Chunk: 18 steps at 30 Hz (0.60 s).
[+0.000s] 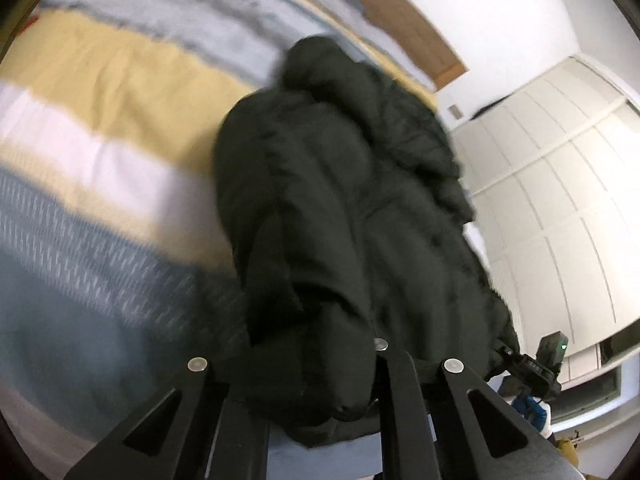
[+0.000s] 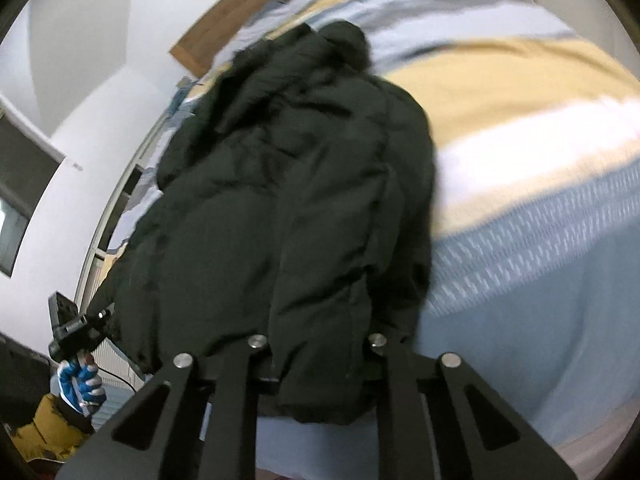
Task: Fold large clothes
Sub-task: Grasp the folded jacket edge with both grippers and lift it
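Both grippers — left gripper (image 1: 320, 396), right gripper (image 2: 316, 388) — seemingly clamp the blurred dark jacket's (image 1: 340, 200) hem.

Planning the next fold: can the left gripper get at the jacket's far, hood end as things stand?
Probably not yet: the left gripper is shut on the dark jacket near hem, the right gripper likewise. The hood end lies far across the striped bedspread.
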Available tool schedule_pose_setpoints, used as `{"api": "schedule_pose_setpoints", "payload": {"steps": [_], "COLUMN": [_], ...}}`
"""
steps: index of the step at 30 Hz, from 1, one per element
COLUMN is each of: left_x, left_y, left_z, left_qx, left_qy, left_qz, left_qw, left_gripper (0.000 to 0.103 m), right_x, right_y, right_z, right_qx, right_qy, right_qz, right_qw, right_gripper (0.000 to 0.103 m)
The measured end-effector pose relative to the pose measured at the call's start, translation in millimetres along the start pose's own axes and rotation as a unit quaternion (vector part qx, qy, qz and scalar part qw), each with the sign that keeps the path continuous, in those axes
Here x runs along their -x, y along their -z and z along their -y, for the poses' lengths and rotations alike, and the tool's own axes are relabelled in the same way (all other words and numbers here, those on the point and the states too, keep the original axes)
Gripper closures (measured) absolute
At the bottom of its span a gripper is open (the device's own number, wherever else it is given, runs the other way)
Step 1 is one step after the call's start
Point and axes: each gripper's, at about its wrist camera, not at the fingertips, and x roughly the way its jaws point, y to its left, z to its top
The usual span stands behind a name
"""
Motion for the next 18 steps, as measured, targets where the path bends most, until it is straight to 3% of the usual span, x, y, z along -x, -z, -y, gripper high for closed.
{"api": "schedule_pose_setpoints", "payload": {"steps": [9,14,18], "left_x": [25,19,-5], "left_y": [-107,-185,-256], "left_z": [57,81,89], "left_qx": [-0.034,-0.043,-0.041], "left_qy": [0.038,0.047,0.043], "left_qz": [0.059,0.093,0.114], "left_qw": [0.9970,0.9937,0.9917], "left_gripper": [0.093,0.093,0.093], "right_x": [35,35,12], "right_y": [-100,-185,-262], "right_z": [-37,-52,-49], "right_qx": [0.032,0.026,0.011], "right_qy": [-0.028,-0.046,-0.045], "right_qz": [0.087,0.142,0.176], "right_qw": [0.995,0.989,0.983], "right_gripper": [0.090,0.090,0.090]}}
